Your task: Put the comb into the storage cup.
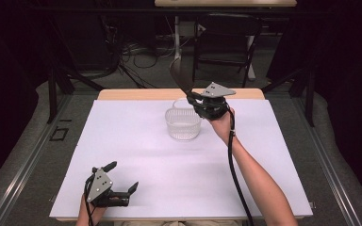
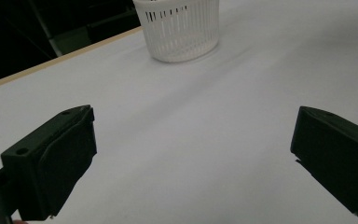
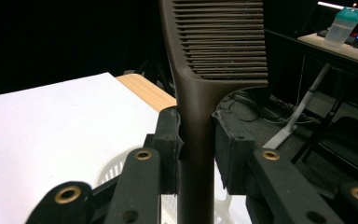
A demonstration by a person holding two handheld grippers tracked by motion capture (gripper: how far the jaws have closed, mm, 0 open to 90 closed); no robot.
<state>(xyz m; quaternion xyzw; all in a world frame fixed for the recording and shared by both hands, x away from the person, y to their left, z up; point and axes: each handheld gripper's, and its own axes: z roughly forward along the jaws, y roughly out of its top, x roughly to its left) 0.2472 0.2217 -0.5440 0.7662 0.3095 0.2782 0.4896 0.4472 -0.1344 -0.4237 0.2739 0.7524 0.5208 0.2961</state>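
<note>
A dark brown comb [image 1: 181,75] stands tilted in the air, teeth end uppermost, just above the far right rim of a white slotted basket [image 1: 183,123]. My right gripper [image 1: 194,99] is shut on the comb's handle [image 3: 196,121], with both pads pressed against its sides. The basket's rim [image 3: 110,170] lies directly below those jaws. My left gripper [image 1: 121,176] rests near the front left of the white table cover [image 1: 141,155], open with nothing between its jaws. The left gripper [image 2: 193,154] points across bare cover toward the basket [image 2: 179,30].
The table's wooden far edge [image 1: 136,94] runs behind the basket. Beyond it are a black chair [image 1: 224,42], floor cables [image 1: 141,52] and a second table [image 1: 226,3]. A capped bottle [image 3: 345,25] stands on a far desk.
</note>
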